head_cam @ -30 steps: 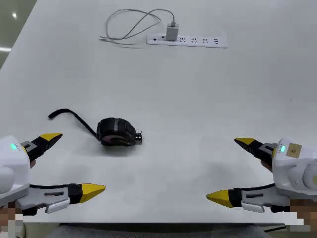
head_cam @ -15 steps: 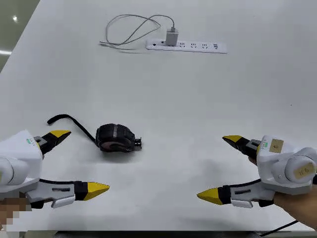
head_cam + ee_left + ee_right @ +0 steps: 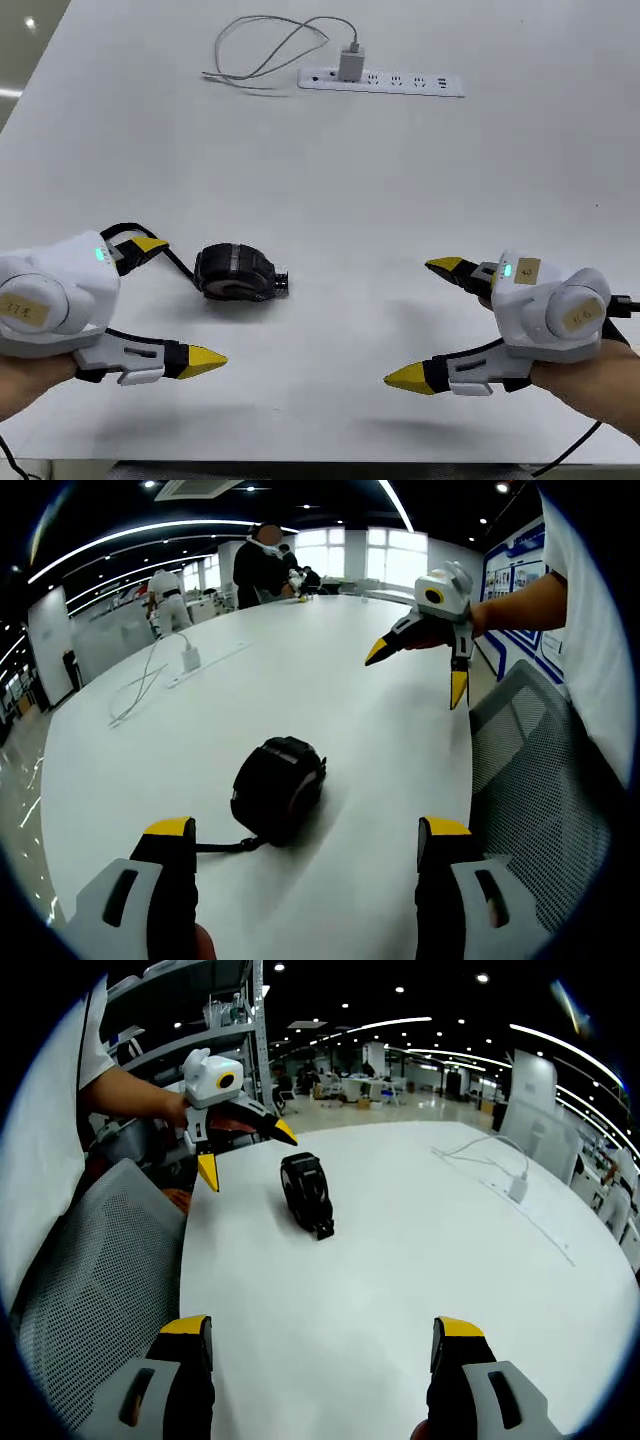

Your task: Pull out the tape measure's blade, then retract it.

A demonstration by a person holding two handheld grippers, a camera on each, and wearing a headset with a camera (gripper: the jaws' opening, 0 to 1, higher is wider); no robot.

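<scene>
Flanking tape measure (image 3: 236, 271): left gripper (image 3: 182, 300), right gripper (image 3: 416, 322), jaws spread; blade (image 3: 283, 281) seemingly retracted.

The worktop (image 3: 400, 180) is smooth and white, matt with a faint sheen toward its far edge. The case of the tape measure (image 3: 235, 271) looks like black plastic, dull and ribbed over the back, with a shinier round face. The left gripper (image 3: 188, 300) and right gripper (image 3: 413, 322) have glossy white plastic shells and matt black jaws tipped in yellow. The power strip (image 3: 400, 81) near the far edge is white plastic. The chair (image 3: 100, 1270) at the near edge is grey mesh.
</scene>
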